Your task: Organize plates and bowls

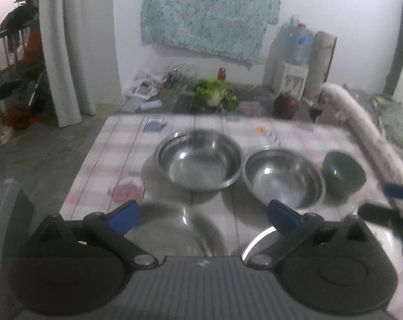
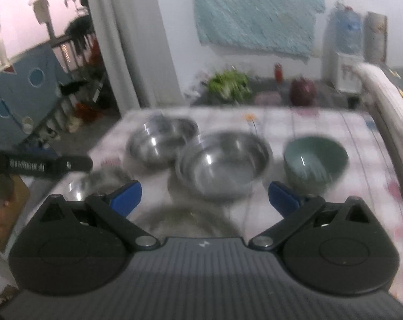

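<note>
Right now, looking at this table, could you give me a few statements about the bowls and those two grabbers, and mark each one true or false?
1. Both grabbers are open and hold nothing. True: the left gripper and right gripper have their fingers spread wide.
2. The green bowl is metal. False: it looks ceramic; the steel ones are the large steel bowl and the smaller steel bowl.
3. The green bowl stands at the right end of the row. True.
4. The steel bowls are full of food. False: they look empty.
5. The bowls stand on a checked tablecloth. True.
</note>
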Action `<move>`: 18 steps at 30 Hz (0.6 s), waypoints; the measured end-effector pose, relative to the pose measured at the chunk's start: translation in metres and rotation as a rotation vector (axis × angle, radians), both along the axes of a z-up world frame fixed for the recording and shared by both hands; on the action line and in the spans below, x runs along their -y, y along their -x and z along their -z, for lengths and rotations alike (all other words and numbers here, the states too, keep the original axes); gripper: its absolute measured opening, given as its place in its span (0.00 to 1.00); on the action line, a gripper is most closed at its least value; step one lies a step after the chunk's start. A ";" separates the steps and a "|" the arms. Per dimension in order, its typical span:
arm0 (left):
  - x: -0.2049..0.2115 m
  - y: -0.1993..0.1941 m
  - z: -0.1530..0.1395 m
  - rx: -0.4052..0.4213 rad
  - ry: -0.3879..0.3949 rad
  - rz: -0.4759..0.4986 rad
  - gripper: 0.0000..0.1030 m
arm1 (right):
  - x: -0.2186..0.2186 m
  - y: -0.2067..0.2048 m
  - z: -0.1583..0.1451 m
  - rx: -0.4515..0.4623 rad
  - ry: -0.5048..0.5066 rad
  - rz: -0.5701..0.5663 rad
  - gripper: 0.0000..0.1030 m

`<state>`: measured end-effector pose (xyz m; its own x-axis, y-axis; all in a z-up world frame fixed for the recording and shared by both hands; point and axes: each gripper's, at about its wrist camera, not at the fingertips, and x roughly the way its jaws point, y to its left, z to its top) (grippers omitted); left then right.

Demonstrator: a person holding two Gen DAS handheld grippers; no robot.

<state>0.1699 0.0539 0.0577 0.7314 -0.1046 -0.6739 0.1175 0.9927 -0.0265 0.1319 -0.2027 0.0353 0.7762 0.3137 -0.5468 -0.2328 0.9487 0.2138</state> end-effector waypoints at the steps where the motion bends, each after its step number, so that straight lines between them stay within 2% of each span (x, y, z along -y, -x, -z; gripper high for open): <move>1: -0.001 -0.006 -0.002 0.010 0.004 0.009 1.00 | 0.002 -0.011 -0.005 0.008 -0.008 -0.007 0.99; 4: -0.005 -0.028 -0.005 0.018 0.001 0.016 1.00 | -0.001 -0.048 -0.018 0.024 -0.025 -0.052 0.99; 7: -0.012 -0.055 -0.001 -0.002 -0.005 0.002 1.00 | -0.005 -0.089 -0.023 0.001 -0.031 -0.091 0.99; 9: -0.018 -0.075 0.004 -0.015 0.010 -0.002 0.96 | -0.008 -0.120 -0.023 -0.019 -0.019 -0.099 0.99; 14: -0.024 -0.114 0.020 -0.037 0.005 0.008 0.96 | -0.026 -0.203 -0.001 -0.141 -0.004 -0.140 0.99; 18: -0.025 -0.147 0.039 -0.118 0.010 -0.013 0.96 | -0.046 -0.254 0.023 -0.242 0.004 -0.175 0.94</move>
<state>0.3169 0.0789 0.0189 0.6481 -0.1029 -0.7546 0.0998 0.9938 -0.0497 0.3863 -0.1566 0.0126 0.5574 0.4292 -0.7107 -0.3359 0.8994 0.2797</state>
